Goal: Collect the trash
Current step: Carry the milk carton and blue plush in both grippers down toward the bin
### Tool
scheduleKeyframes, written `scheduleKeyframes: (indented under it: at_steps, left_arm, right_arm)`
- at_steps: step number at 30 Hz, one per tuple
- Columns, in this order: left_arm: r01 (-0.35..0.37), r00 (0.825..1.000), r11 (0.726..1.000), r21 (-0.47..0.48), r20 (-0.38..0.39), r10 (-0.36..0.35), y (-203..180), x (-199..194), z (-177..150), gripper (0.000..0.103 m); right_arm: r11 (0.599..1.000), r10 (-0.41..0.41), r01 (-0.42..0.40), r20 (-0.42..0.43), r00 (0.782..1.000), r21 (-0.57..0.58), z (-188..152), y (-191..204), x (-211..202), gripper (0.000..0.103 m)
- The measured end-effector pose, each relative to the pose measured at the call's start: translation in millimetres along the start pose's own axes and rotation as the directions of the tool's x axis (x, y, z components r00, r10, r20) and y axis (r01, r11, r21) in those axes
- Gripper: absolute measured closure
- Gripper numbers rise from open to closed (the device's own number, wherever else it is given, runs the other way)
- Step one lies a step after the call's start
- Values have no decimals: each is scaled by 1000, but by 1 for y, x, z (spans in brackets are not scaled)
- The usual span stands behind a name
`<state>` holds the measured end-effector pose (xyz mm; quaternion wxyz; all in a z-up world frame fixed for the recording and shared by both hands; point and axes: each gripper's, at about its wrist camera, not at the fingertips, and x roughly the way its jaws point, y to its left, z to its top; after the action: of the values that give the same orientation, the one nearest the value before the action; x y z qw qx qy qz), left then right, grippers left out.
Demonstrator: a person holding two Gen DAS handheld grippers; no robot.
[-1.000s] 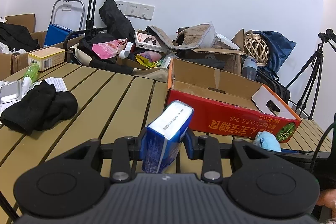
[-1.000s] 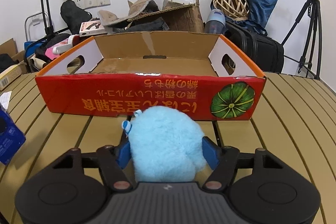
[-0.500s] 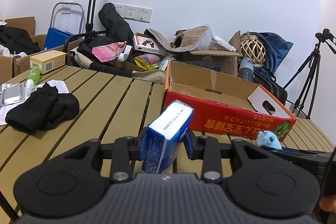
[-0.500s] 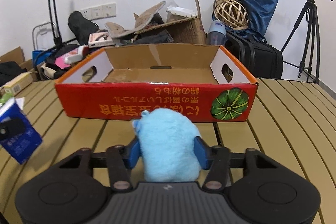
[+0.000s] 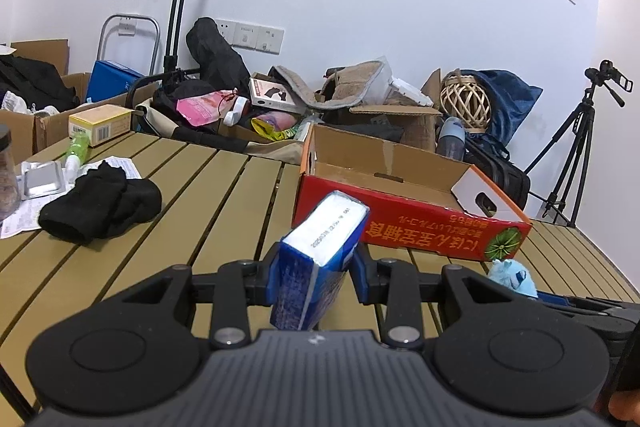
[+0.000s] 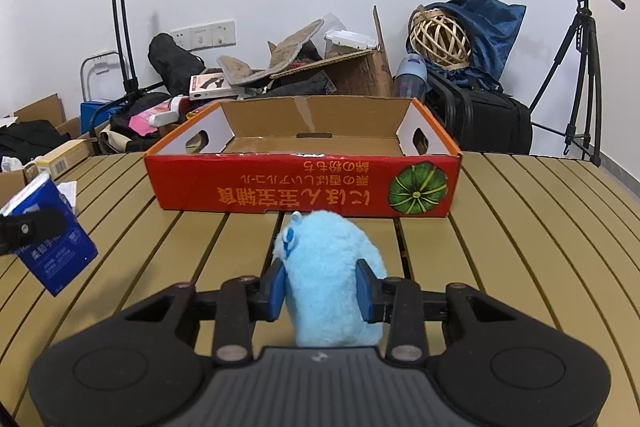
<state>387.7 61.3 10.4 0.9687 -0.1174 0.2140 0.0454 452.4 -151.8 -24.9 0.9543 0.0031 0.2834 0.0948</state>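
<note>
Currently the left gripper point(image 5: 316, 273) clamps a blue carton point(image 5: 320, 259) and the right gripper point(image 6: 320, 287) a fluffy blue toy point(image 6: 330, 275), both above the table point(image 6: 520, 227) just short of the empty red box point(image 6: 304, 187), probably awaiting a forward carry and drop.

left wrist: low over the slatted table point(image 5: 224, 195), faces the wall, red cardboard tray point(image 5: 404, 227) ahead-right, near | right wrist: low, square-on to the tray point(image 6: 304, 187), near | shared: tray, table, wall clutter, tripod point(image 6: 580, 67); each view catches the other's load
</note>
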Motion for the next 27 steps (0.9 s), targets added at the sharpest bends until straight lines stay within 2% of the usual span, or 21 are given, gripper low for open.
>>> scheduleKeyframes:
  at_steps: [5,14,27]
  left_arm:
    - [2,1000,1000,-9,6,-2,3,-20,-6,69]
    - [-16,999,999,36,30,15,5,-60,-24,69]
    - [30,997,996,88,63,-36,6,-127,-58,69]
  right_arm:
    - [1000,5,-6,24,1000,12,-6,-4,-26,69]
    - [1000,16,-17,73,997,19,-26,-11,-83,69]
    - [999,40,-38,101,994,-26,-72,-7,-160,69]
